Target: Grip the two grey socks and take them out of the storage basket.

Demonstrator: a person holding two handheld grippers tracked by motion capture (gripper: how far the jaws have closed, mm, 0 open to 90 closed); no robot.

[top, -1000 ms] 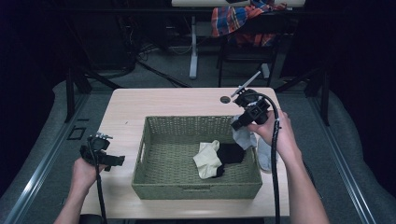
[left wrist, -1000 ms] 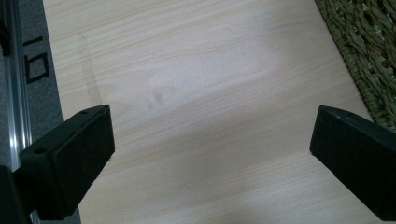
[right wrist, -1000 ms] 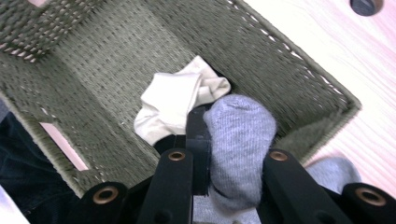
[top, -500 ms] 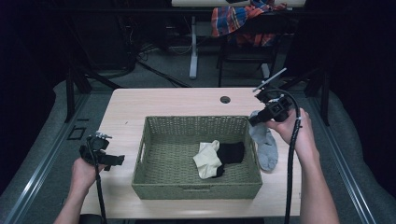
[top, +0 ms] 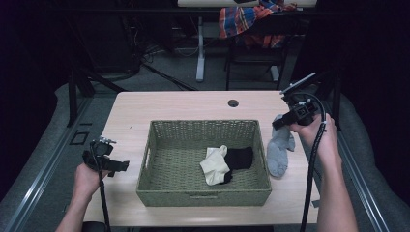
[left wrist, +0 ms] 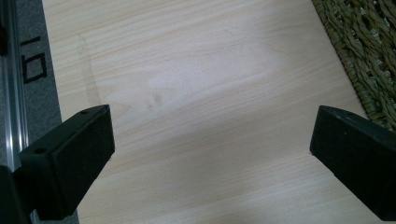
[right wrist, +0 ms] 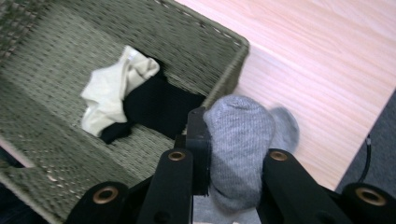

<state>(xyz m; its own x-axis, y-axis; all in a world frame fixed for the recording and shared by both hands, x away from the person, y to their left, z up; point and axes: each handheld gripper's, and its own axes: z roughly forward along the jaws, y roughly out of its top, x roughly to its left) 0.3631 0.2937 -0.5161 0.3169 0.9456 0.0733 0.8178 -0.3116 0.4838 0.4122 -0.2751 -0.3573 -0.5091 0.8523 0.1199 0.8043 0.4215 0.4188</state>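
A green woven basket (top: 203, 197) stands mid-table, with a cream sock (top: 215, 164) and a black sock (top: 240, 156) lying together inside it. Just off the basket's right wall, my right gripper (top: 278, 122) is shut on the upper end of a grey sock (top: 279, 147), whose lower end trails onto the table. In the right gripper view the grey sock (right wrist: 238, 140) bulges between the jaws of the gripper (right wrist: 233, 156), above the basket (right wrist: 229, 70), the cream sock (right wrist: 112, 88) and the black sock (right wrist: 159, 107). My left gripper (top: 118, 166) is open over bare wood, left of the basket.
The left gripper (left wrist: 210, 158) has only tabletop between its jaws, with the basket's corner (left wrist: 369, 56) at upper right and a metal rail (left wrist: 11, 93) at the table's left edge. A round cable hole (top: 233, 103) sits behind the basket. A plaid cloth (top: 251, 19) hangs beyond the table.
My right gripper has carried the grey sock rightward and back, from the basket's right rim to beside its right wall. The left hand has stayed put.
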